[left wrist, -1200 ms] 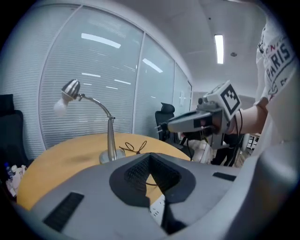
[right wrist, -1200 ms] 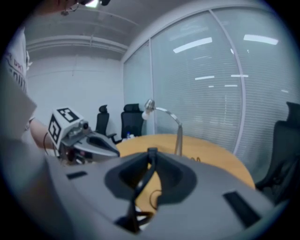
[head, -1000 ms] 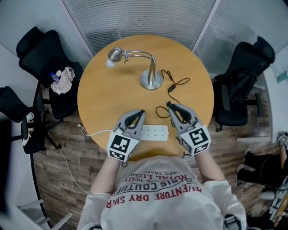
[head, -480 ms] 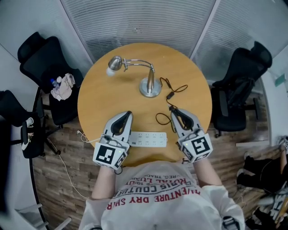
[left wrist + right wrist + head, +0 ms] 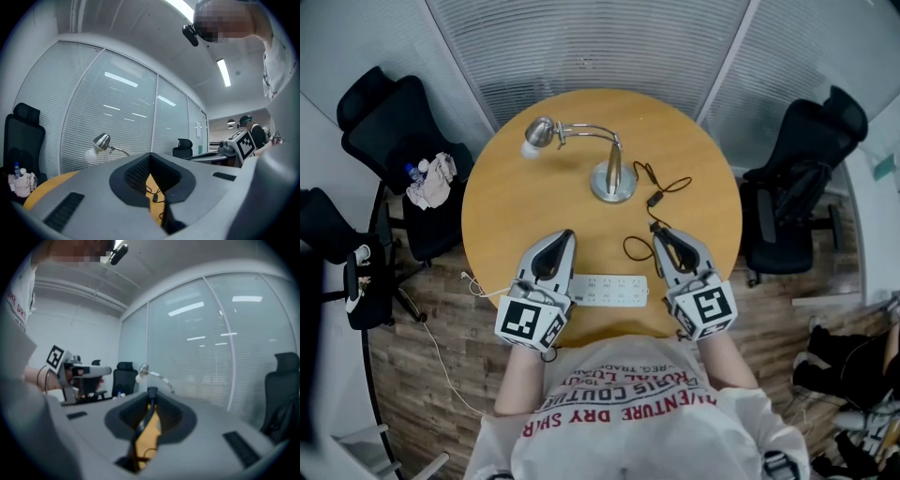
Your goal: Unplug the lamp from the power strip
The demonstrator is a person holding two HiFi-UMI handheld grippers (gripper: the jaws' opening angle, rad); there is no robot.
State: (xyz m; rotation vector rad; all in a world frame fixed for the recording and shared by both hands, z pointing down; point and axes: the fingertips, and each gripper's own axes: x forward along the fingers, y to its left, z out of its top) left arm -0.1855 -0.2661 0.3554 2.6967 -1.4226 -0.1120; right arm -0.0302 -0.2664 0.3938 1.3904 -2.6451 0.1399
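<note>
The chrome desk lamp (image 5: 613,178) stands at the far side of the round wooden table (image 5: 506,216); it also shows as the lamp (image 5: 101,140) and the lamp (image 5: 143,369). Its black cord (image 5: 659,198) runs to my right gripper (image 5: 656,228), which is shut on the black plug (image 5: 151,397) held off the table. The white power strip (image 5: 612,289) lies near the front edge with no plug in it. My left gripper (image 5: 566,235) hovers over the strip's left end, jaws together and nothing between them (image 5: 151,157).
The strip's white cable (image 5: 484,289) drops off the table's left edge. Black office chairs stand at the left (image 5: 389,108) and right (image 5: 797,178); cloth and a bottle (image 5: 431,176) lie on one. A glass wall with blinds (image 5: 600,42) is behind.
My left gripper has lifted off the power strip and shifted left. The right gripper has stayed almost in place with the plug in it.
</note>
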